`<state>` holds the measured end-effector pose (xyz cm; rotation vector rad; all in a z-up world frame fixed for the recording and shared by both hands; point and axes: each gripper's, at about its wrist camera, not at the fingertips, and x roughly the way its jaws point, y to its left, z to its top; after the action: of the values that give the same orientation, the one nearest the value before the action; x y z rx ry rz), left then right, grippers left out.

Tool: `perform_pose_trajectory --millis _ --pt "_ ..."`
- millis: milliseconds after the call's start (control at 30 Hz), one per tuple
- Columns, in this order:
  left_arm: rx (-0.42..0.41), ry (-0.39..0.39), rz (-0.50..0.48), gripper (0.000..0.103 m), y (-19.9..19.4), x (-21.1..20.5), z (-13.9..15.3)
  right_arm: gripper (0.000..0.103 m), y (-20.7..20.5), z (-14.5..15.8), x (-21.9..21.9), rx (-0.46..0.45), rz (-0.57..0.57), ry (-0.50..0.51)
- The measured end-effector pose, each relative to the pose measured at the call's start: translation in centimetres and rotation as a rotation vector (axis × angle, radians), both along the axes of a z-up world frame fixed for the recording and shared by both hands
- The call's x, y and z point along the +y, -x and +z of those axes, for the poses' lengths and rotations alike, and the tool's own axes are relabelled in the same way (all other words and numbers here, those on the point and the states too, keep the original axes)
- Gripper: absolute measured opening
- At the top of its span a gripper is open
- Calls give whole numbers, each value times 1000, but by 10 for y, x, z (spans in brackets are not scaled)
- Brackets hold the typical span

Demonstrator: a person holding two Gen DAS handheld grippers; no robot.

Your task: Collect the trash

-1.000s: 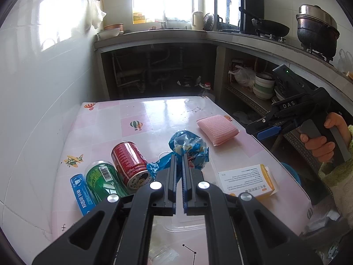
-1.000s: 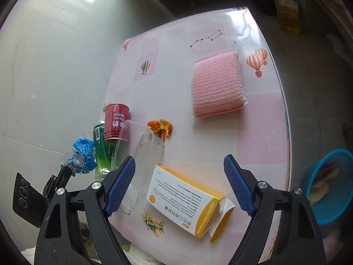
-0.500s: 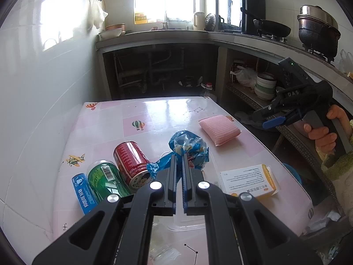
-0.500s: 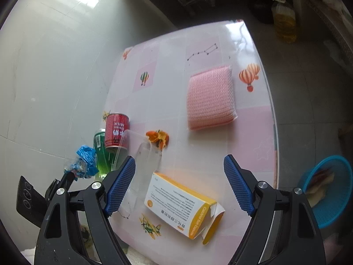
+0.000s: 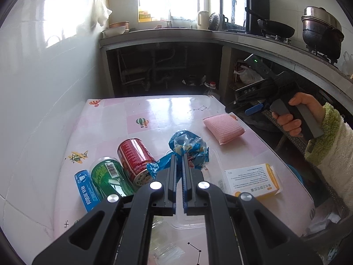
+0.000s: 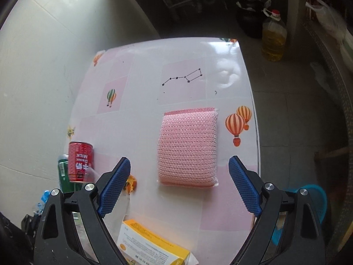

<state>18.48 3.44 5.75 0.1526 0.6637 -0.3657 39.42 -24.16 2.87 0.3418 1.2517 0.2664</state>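
Trash collection barely begun, most litter left on the table (image 6: 220, 50)

A blue wrapper (image 5: 187, 148) is pinched in the left gripper (image 5: 179, 161); the right gripper (image 6: 179, 176) is being opened, empty, above the pink sponge (image 6: 187, 145); cans (image 5: 134, 156) and box (image 5: 253, 180) are untouched

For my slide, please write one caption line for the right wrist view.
Right tool, opening with nothing between its pads, above a pink sponge on the pink-checked table.
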Motion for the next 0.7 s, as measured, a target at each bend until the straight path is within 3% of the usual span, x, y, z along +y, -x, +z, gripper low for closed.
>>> perform_pose_trajectory --millis 267,467,700 --pt "-2 -5 9 4 2 4 1 87 -19 -36 48 8 21 238" --pt "6 -3 8 4 1 4 0 87 -19 -56 52 20 24 310" --pt "-2 -7 1 4 0 1 2 78 -10 -49 48 -16 15 342"
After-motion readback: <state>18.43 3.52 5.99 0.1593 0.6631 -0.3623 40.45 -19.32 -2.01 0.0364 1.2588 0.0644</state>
